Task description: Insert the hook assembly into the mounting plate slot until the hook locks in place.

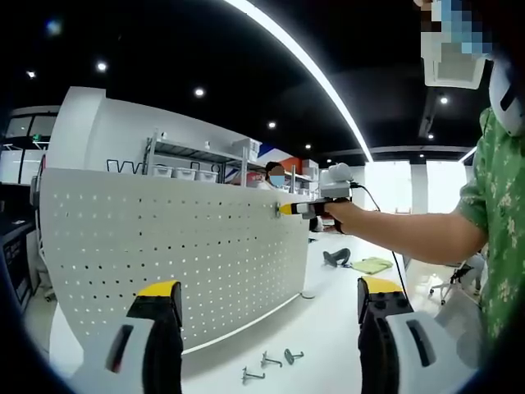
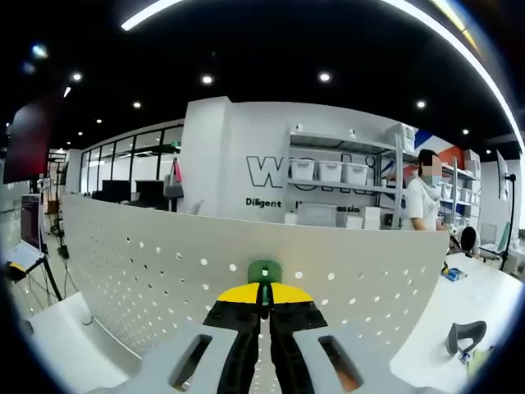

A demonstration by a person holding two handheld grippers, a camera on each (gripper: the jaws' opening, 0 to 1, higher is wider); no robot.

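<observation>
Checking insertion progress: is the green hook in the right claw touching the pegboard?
Cannot tell. The right gripper view shows the green hook in front of the pegboard, the right claw shut on it, but no plain contact or gap.

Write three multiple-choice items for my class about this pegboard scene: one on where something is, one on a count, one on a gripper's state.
1. Where does the right gripper hold the green hook piece?
A. On the tabletop
B. Against the pegboard's face, near its top edge
C. On the background shelf

2. How many loose metal hooks lie on the white table in front of the pegboard?
A. One
B. Three
C. Six

3. How do the left gripper's jaws stand?
A. Wide apart, holding nothing
B. Shut on a hook
C. Shut on the pegboard

Answers:
1 B, the yellow tips press the green piece at the board.
2 B, three lie side by side.
3 A, a broad empty gap shows between them.
</observation>
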